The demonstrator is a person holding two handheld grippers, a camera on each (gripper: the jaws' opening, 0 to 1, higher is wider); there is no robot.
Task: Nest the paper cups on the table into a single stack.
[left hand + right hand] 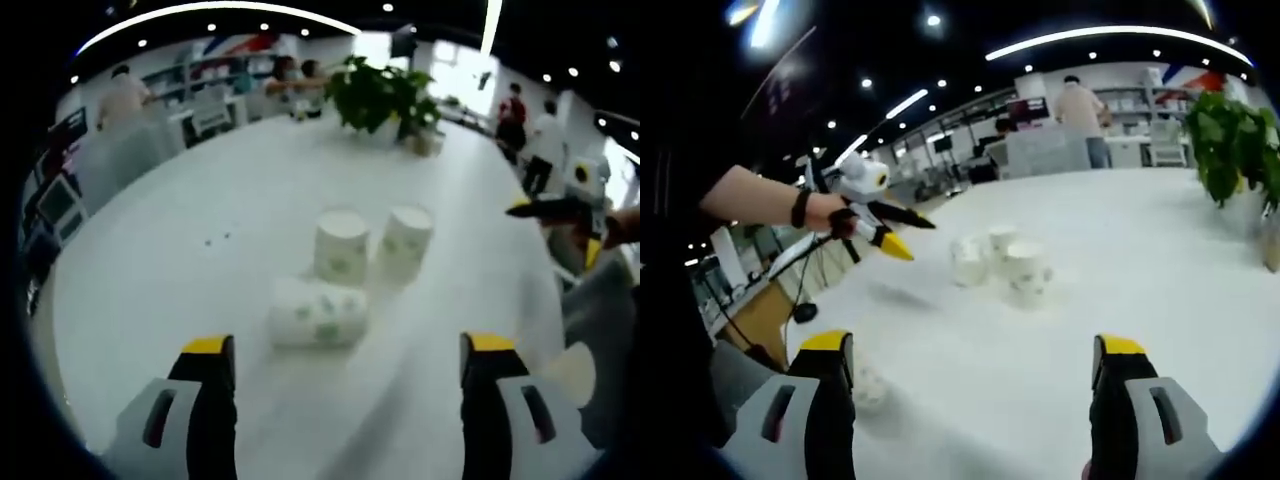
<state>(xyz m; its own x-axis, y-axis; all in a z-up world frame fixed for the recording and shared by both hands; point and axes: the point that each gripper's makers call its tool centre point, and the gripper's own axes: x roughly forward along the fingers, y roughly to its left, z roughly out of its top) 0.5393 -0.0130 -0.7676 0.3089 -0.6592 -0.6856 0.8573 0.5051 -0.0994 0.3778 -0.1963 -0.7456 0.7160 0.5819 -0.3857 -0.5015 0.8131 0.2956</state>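
Three light, crushable paper cups (345,275) mid-worktop (200,230), one lying over; both tools, left (345,360) & right (975,360), wide open, empty — grip rims gently.

- The left claw (345,360) stands wide open, holding nothing, above the white counter (180,260).
- Two paper cups (341,246) (405,242) stand upright, side by side.
- A third cup (316,313) lies on its side just before them.
- The right claw (545,208) enters at the right edge.
- A potted plant (380,95) sits at the far side.
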